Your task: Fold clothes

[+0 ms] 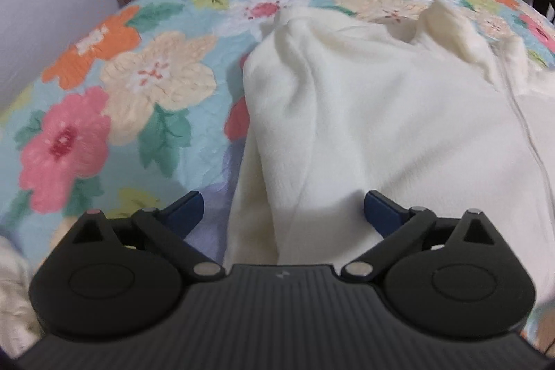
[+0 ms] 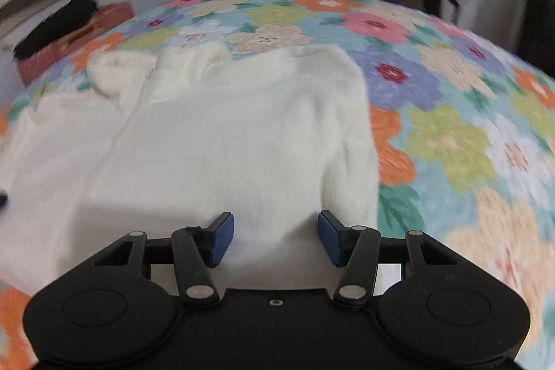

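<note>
Cream fleece garment (image 1: 381, 113) lies on the flowered quilt (image 1: 104, 92) ahead of my left gripper (image 1: 283, 210), fingers spread wide; my right gripper (image 2: 275, 236) hovers half-spread above it, gripping nothing.

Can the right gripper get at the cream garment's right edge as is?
Probably yes. The right gripper is open above the cream garment, whose right edge lies just beside it on the floral bedspread, with nothing lying in between.
</note>
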`<state>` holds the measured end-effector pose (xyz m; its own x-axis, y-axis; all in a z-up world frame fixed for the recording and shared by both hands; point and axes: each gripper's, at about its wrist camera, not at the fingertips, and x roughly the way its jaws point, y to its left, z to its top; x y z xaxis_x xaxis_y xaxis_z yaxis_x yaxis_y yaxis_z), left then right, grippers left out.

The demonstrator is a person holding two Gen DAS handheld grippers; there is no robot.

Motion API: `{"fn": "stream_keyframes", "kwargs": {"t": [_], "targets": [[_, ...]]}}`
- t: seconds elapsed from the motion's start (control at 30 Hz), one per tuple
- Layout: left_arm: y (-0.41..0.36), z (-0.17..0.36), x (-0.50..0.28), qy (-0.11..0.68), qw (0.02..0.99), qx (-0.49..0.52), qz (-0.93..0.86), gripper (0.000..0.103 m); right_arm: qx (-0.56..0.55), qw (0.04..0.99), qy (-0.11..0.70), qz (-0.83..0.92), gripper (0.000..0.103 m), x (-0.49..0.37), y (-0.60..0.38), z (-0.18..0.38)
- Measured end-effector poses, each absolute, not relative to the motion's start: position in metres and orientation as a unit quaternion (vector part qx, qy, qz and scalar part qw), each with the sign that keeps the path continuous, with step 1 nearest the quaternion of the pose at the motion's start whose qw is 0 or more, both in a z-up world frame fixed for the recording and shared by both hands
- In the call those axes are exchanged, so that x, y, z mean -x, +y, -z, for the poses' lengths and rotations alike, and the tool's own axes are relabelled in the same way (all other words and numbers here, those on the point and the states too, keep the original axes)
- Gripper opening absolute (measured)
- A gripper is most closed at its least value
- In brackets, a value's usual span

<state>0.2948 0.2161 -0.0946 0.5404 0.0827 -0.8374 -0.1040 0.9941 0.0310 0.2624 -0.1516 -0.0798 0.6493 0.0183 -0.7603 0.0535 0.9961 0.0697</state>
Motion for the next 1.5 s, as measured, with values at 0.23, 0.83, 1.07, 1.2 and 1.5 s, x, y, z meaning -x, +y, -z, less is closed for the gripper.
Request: {"fn": "stream_keyframes", "kwargs": {"t": [0.23, 0.83, 1.07, 1.2, 1.5], "targets": [[0.191, 0.059, -0.235, 0.479, 0.877, 0.0, -0.04, 0.103, -0.042, 0.906, 0.419, -0.032, 0.075, -0.199, -0.126, 0.027], [0.139, 0.02, -0.121, 0.475, 0.88, -0.009, 0.028, 0.103, -0.002, 0.886, 0.458, -0.065, 0.077, -0.095, -0.07, 0.005], [0.126, 0.04, -0.115, 0.494, 0.868, -0.032, 0.035, 0.103, 0.009, 0.882, 0.468, -0.048, 0.078, -0.097, -0.065, 0.013], [0.123, 0.043, -0.116, 0.495, 0.867, -0.04, 0.036, 0.103, 0.01, 0.883, 0.467, -0.039, 0.078, -0.099, -0.064, 0.017], [0.118, 0.045, -0.118, 0.483, 0.873, -0.069, 0.01, 0.103, 0.018, 0.89, 0.455, -0.032, 0.078, -0.097, -0.063, 0.019]]}}
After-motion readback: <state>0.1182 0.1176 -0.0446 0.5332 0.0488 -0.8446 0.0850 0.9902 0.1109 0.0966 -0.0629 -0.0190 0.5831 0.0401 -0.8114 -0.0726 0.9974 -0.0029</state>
